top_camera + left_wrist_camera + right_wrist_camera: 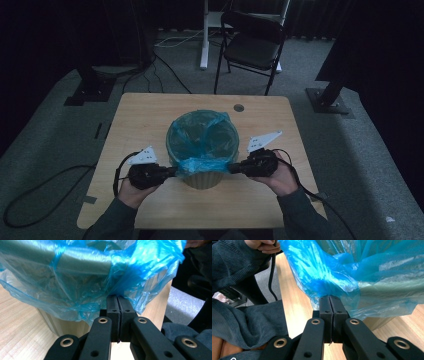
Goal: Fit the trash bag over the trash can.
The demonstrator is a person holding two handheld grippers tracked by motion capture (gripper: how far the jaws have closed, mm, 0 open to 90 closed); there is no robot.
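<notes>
At table centre, my left gripper (172, 172) and right gripper (234, 168) each clamp the blue bag (202, 165). Its overhang stretches between them across the bin (204, 181) front, both equally near.

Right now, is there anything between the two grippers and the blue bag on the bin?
Nothing visible. The left gripper and the right gripper are each shut directly on the blue bag, which drapes over the bin rim.

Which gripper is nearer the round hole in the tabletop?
Right. The right gripper pinches the blue bag below the hole; the left gripper sits farther off, across the bin.
</notes>
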